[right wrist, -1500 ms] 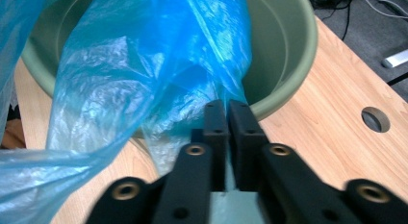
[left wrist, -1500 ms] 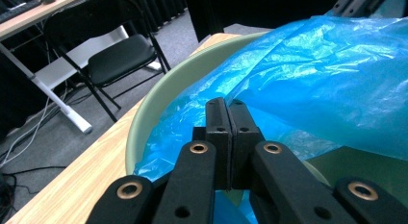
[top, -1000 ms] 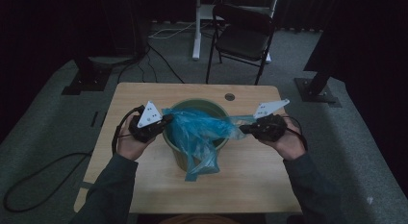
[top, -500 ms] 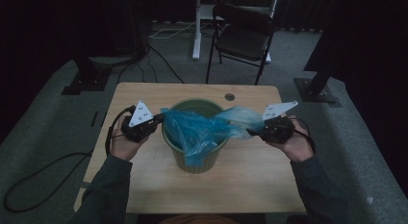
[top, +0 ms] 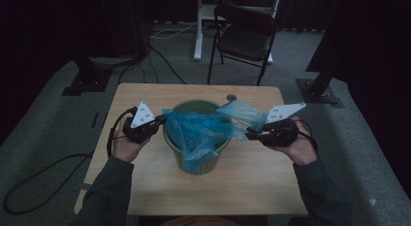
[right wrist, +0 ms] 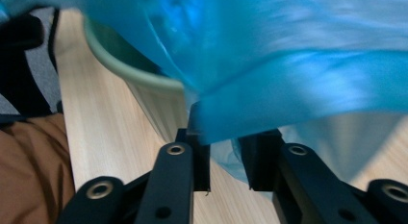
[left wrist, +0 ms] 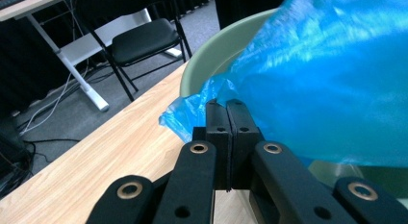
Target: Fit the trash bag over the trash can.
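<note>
Bag (top: 203,131) draped over green bin (top: 194,163) at table centre | left gripper (top: 157,121), 9 o'clock, clamps edge | right gripper (top: 249,134), 3 o'clock, jaws just opening, film loose between | risk: that side slips off the rim.

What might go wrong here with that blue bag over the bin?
The right hand-held gripper has just been opening with the blue bag between its jaws, so that edge may slip free. The left hand-held gripper pinches only a thin corner, which might tear. Pulling sideways could tip the green bin.
</note>
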`<state>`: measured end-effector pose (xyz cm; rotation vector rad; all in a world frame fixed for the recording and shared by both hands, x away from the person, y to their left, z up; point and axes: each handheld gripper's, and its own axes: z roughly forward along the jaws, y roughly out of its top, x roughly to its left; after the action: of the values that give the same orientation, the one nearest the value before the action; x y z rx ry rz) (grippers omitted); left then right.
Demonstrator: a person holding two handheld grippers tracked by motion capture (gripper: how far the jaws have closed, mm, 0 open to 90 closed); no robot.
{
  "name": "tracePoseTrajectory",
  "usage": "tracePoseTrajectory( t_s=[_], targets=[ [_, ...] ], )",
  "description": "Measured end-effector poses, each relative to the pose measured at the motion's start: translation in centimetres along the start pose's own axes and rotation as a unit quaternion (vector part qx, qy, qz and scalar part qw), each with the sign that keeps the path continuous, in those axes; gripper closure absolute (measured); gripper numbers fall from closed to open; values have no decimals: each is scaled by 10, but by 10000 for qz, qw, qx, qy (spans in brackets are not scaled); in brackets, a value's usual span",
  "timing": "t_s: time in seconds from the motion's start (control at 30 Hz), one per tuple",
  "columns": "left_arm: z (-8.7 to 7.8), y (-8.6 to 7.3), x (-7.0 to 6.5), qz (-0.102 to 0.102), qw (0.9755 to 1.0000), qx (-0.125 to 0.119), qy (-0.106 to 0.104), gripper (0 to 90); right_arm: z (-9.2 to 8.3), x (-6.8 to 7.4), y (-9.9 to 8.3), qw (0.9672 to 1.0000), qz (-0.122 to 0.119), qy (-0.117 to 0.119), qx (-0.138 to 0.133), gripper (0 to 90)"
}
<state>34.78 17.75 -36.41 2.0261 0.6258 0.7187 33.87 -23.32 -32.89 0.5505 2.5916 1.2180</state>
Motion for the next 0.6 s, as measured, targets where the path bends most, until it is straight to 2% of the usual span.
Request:
tracePoseTrajectory(
  t_s=[0.1,0.23,0.6],
  targets=[
    [1,1,-1,0,10000,-11,-18,894,-1,5,9,9998,-101,79,-151,703],
    [1,1,-1,8,10000,-11,-25,894,-1,6,14,9996,-86,82,-256,699],
    [3,3,-4,20,10000,-39,-49,893,11,7,32,9993,-114,31,-354,684]
  ],
)
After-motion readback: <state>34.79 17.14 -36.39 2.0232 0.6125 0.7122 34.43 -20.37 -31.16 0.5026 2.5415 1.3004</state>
